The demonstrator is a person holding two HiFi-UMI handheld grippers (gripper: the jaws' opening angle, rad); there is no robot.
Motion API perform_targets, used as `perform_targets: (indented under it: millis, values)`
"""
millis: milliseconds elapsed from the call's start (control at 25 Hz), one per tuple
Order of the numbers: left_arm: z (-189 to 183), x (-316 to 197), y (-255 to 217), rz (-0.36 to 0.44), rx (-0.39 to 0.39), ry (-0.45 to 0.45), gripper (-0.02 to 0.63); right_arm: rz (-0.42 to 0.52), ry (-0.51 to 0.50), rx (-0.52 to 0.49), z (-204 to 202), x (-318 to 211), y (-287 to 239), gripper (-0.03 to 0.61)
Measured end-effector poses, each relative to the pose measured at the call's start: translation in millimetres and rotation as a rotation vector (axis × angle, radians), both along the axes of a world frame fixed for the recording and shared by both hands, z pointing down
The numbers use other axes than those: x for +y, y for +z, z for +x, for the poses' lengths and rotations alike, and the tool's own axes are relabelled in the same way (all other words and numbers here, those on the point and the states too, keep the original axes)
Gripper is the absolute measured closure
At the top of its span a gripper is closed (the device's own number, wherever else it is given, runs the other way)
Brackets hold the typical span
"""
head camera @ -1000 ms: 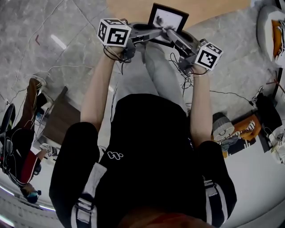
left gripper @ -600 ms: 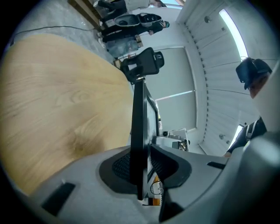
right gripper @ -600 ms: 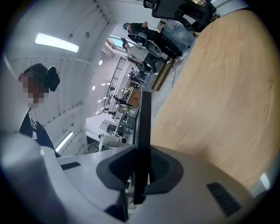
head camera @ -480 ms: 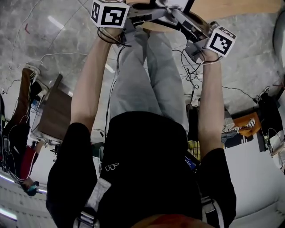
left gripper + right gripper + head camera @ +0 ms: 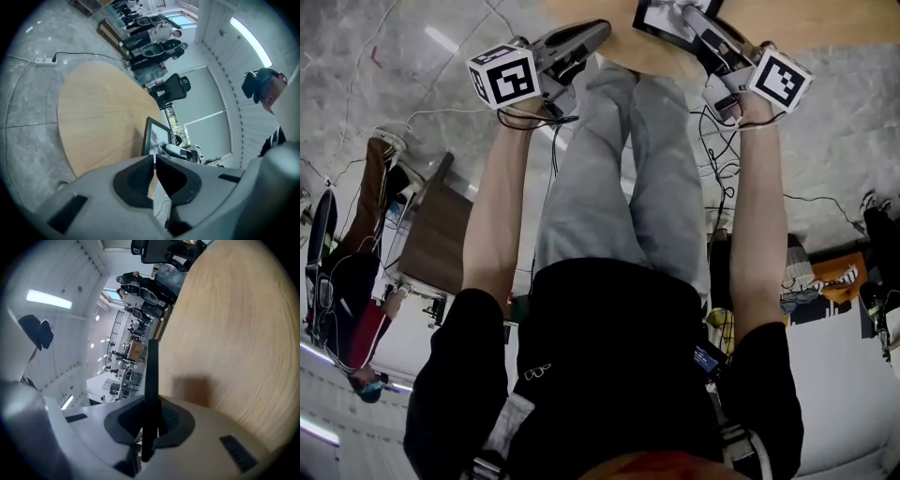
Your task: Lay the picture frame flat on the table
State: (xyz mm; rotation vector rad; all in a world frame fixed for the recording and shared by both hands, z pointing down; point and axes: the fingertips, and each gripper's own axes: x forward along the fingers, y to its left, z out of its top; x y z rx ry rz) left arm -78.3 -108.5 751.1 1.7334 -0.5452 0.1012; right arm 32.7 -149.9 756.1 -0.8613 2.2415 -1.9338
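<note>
The black picture frame (image 5: 659, 21) stands upright on the round wooden table (image 5: 797, 21) at the top of the head view. My right gripper (image 5: 684, 9) is shut on the frame's edge, and its jaws are still closing. In the right gripper view that edge (image 5: 152, 364) runs as a thin black bar between the pads (image 5: 171, 417). My left gripper (image 5: 598, 28) hovers over the table's near rim, left of the frame and apart from it. Its jaws (image 5: 154, 157) are closing, almost together, with nothing between them. Past them the frame's face (image 5: 157, 136) shows.
The table's pale top (image 5: 103, 122) stretches left of the frame. Cables (image 5: 722, 178) trail over the grey floor. A brown stool (image 5: 431, 239) stands at the left. A black office chair (image 5: 174, 88) sits beyond the table, and a power strip (image 5: 44, 60) lies on the floor.
My left gripper has come off the frame, swung left toward the table's near edge, and narrowed its jaws. The right gripper keeps its hold on the frame.
</note>
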Motion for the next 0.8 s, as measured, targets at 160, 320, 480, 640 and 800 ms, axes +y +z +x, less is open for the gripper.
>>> perform_targets:
  millis: [160, 320, 480, 640, 800]
  values:
    - [15.5, 6.0, -6.7, 0.014, 0.048, -0.002, 0.598, -0.049, -0.030, 0.091, -2.3, -0.6, 28.2, 0.545]
    - [32.0, 11.6, -15.5, 0.021, 0.074, 0.017, 0.600, -0.102, 0.007, 0.189, 4.6, -0.1, 42.8, 0.545]
    - [34.8, 11.8, -17.1, 0.017, 0.090, -0.002, 0.600, -0.115, 0.022, 0.310, 7.5, 0.8, 54.3, 0.520]
    - [34.7, 11.2, -15.8, 0.013, 0.093, -0.025, 0.600, -0.132, 0.037, 0.451, 15.4, 1.7, 66.9, 0.443]
    - [34.0, 9.5, -18.1, 0.026, 0.089, -0.053, 0.600, -0.103, 0.026, 0.613, 23.4, 2.0, 69.0, 0.408]
